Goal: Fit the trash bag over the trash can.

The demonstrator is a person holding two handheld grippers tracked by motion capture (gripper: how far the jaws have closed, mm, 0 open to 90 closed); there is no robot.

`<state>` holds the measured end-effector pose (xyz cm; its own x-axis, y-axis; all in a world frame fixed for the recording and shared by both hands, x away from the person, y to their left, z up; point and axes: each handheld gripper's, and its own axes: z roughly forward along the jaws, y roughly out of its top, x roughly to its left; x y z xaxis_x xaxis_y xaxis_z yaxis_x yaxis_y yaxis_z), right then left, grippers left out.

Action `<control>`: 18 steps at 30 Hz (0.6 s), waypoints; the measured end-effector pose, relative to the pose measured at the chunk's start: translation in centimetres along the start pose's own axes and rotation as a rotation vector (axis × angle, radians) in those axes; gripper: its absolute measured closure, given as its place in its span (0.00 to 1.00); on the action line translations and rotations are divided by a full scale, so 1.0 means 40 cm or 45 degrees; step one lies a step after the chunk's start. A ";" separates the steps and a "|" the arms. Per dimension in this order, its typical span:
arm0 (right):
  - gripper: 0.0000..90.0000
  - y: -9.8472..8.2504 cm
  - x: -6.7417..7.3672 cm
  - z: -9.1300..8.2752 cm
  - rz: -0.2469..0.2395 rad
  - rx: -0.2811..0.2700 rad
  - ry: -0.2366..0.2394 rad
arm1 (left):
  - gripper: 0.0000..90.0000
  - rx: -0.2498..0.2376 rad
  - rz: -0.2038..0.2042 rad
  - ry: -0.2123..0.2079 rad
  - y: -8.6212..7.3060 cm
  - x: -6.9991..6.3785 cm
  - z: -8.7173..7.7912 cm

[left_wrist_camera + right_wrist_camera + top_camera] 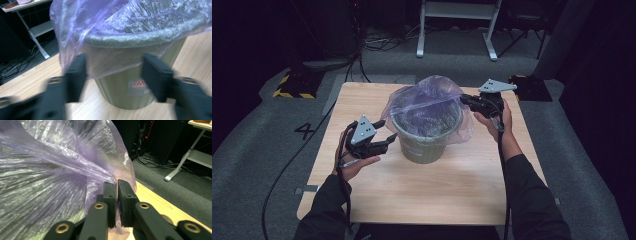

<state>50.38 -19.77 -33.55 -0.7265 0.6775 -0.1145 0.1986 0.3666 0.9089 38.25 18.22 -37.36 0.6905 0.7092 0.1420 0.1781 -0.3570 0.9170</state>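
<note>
An olive-green ribbed bin [424, 145] stands mid-table, lined with a translucent purple bag [427, 100] that drapes over its rim. My left gripper [388, 134] is just left of the bin and is open. In the left gripper view its blurred jaws [116, 75] stand wide apart in front of the bag's hanging edge [110, 62] and the bin [125, 92], touching neither. My right gripper [463, 99] is at the bin's far right rim. Its jaws [116, 185] are nearly together on the bag film [75, 170], which runs taut to their tips.
The wooden table [422, 195] has bare room in front of the bin. A white table frame [457, 25] and cables [377, 42] are on the grey floor beyond. Yellow-black striped blocks [292, 85] sit off the far left corner.
</note>
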 end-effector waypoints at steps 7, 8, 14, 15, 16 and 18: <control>0.60 0.014 -0.012 -0.002 0.029 -0.025 -0.096 | 0.92 -0.021 -0.023 -0.010 -0.010 0.022 0.017; 0.58 0.013 -0.016 0.000 0.042 -0.022 -0.108 | 0.98 -0.019 -0.018 -0.008 -0.010 0.022 0.018; 0.77 0.005 -0.031 0.008 0.095 -0.039 -0.051 | 1.00 0.030 0.016 -0.025 -0.015 0.020 0.025; 0.84 0.004 -0.033 0.010 0.104 -0.041 -0.037 | 1.00 0.037 0.020 -0.029 -0.016 0.020 0.025; 0.89 0.004 -0.032 0.012 0.102 -0.044 -0.031 | 1.00 0.042 0.020 -0.034 -0.018 0.020 0.026; 0.95 0.006 -0.031 0.014 0.088 -0.044 -0.038 | 1.00 0.051 0.018 -0.051 -0.023 0.019 0.030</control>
<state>51.71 -20.16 -33.43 -0.6920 0.7192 -0.0627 0.2243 0.2968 0.9282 39.45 18.35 -38.54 0.7203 0.6796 0.1389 0.1959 -0.3914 0.8991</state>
